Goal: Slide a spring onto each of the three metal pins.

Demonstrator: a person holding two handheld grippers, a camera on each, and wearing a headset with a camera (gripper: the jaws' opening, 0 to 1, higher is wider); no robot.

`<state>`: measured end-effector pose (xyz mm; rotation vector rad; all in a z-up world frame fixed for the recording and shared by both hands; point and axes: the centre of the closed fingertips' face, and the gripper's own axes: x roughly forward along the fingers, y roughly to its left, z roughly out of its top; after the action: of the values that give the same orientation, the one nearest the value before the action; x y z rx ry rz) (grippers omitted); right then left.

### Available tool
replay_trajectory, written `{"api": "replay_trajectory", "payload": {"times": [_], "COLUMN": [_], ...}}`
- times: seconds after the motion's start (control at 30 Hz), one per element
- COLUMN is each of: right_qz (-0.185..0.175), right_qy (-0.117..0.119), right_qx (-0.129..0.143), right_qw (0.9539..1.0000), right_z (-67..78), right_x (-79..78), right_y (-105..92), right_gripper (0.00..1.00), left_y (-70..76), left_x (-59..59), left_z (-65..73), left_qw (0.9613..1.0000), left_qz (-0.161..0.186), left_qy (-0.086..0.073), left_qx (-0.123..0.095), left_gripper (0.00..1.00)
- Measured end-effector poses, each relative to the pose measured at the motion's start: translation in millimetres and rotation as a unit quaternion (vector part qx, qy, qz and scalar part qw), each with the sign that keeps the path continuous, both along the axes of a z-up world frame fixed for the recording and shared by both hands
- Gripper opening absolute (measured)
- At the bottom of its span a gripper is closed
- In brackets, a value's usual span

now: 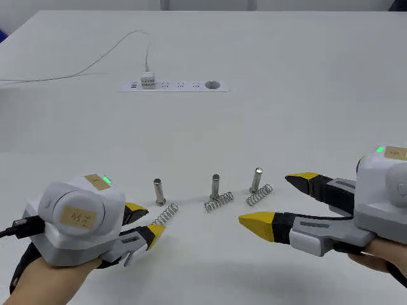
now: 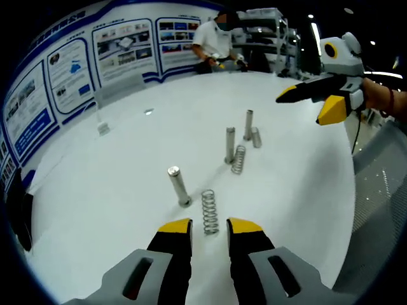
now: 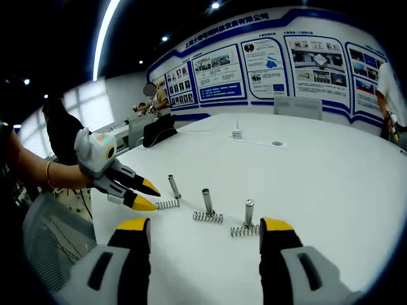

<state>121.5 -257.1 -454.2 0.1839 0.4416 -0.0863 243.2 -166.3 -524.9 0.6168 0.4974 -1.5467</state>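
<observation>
Head view: a white table (image 1: 286,57) is seen, on which all the work is laid out. The right gripper (image 1: 264,198) is held off to one side of the middle pin (image 1: 215,186), its jaws spread wide with nothing between them. The left gripper (image 1: 147,218) is held on the opposite side and nearer the person, its jaws parted by a narrow gap and likewise empty. A power strip (image 1: 173,85) is laid well beyond the middle pin. Three pins are stood upright in a row, the middle pin being flanked by the left-side pin (image 1: 159,190) and the right-side pin (image 1: 257,180). None is sleeved yet. A spring is laid at the foot of each: the middle spring (image 1: 219,202) just in front of the middle pin, the left-side spring (image 1: 165,215) toward the left gripper, the right-side spring (image 1: 259,194) toward the right gripper. In the left gripper view the left-side spring (image 2: 210,211) is lined up just ahead of the jaw gap, so picking it up is judged to be the step in hand. It would best be pinched lightly near one end, so that the coils are not crushed and the other end is left open. It should then be turned upright, centred over its pin and lowered straight. The pins may be free-standing, so sideways knocks are to be avoided.
</observation>
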Motion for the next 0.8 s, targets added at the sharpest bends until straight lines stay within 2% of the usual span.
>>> {"api": "replay_trajectory", "payload": {"times": [0.27, 0.4, 0.43, 0.73, 0.8], "right_qz": [-0.002, -0.009, -0.010, -0.014, -0.015], "right_qy": [0.002, 0.001, 0.001, -0.001, 0.000], "right_qx": [0.004, 0.007, 0.008, 0.015, 0.015], "right_qw": [1.0000, 0.9999, 0.9999, 0.9998, 0.9998], "right_z": [-2.4, -3.1, -3.2, -3.2, -4.2], "right_x": [-4.8, -6.5, -6.7, -6.4, -6.5], "right_y": [3.5, 2.7, 2.6, 5.3, 5.5], "right_gripper": [0.71, 0.70, 0.70, 0.70, 0.70], "left_y": [-3.2, -4.0, -5.5, -5.9, -6.0], "left_x": [-2.3, -2.8, -3.2, -1.7, -1.1], "left_z": [-11.4, -13.4, -12.2, -13.5, -13.6], "left_qw": [0.9999, 0.9998, 0.9999, 0.9998, 0.9997], "left_qz": [-0.008, -0.013, -0.011, -0.008, -0.003], "left_qy": [0.003, -0.002, 0.003, 0.008, 0.015], "left_qx": [0.014, 0.016, 0.011, 0.014, 0.016], "left_gripper": [0.18, 0.14, 0.14, 0.11, 0.10]}}
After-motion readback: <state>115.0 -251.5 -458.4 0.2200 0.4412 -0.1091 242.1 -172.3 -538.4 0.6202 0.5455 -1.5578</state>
